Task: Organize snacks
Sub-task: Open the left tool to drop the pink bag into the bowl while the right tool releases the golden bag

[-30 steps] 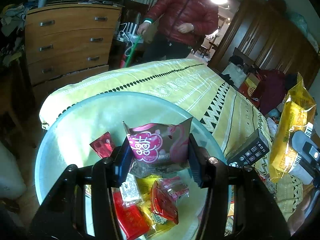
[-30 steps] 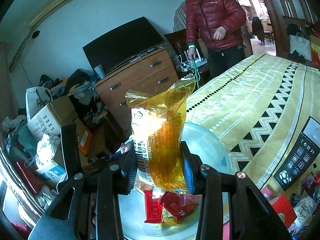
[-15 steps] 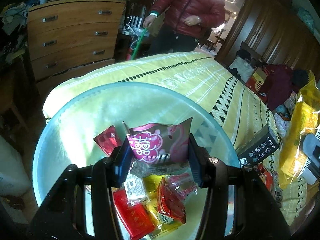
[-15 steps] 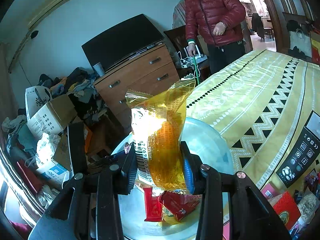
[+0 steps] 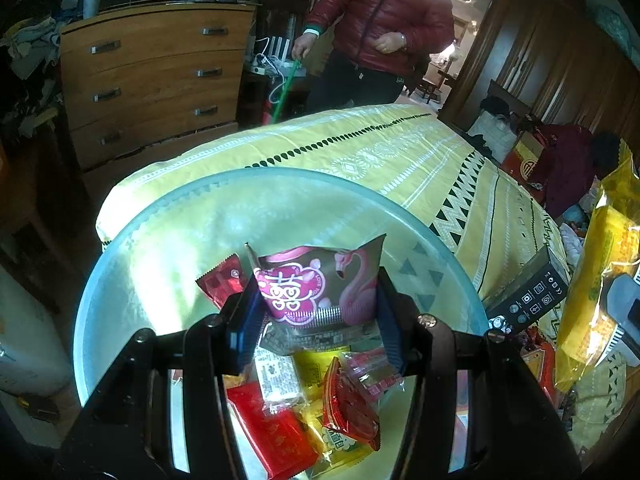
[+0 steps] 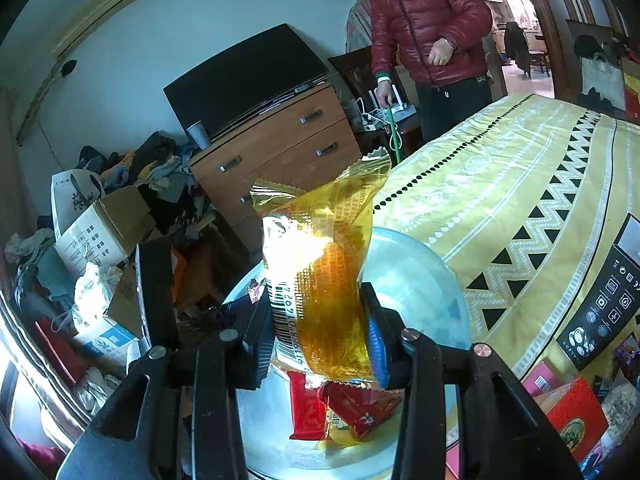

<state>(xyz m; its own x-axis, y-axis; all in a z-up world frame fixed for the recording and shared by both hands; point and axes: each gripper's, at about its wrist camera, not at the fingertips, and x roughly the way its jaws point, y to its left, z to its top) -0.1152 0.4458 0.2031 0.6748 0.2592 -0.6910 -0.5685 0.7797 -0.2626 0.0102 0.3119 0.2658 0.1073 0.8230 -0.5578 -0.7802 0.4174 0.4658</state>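
The left tongs (image 5: 318,316) pinch a brown flamingo packet (image 5: 320,284) between their blue pads, one pad against each short side, so the packet's long axis runs crosswise from pad to pad and its printed face looks back at the camera, upright, with the top edge fanning wider than the grip. It hangs above the near part of a round glass plate (image 5: 168,232), which rests on the bed (image 5: 384,148) close to the foot-end corner by the wooden dresser (image 5: 148,76). Under the packet a heap of small snacks (image 5: 312,404) lies on the plate's near edge, and a single red sachet (image 5: 222,282) sits just left of the left pad. The right tongs (image 6: 320,328) clamp a yellow transparent packet (image 6: 320,264) at its lower half; its long axis stands nearly vertical, crimped top end pointing up and leaning slightly right, barcode side toward the left pad. It is held over the plate's edge nearest the right side of the bed, above the same heap. Only the left view shows the plate's whole rim and the yellow packet from outside, at the far right. Only the right view shows the television (image 6: 248,76) on the dresser and the cardboard boxes (image 6: 100,228) on the floor. Both show a black remote (image 5: 528,292) on the bed and a person in a red jacket (image 6: 428,20) standing past the foot end.
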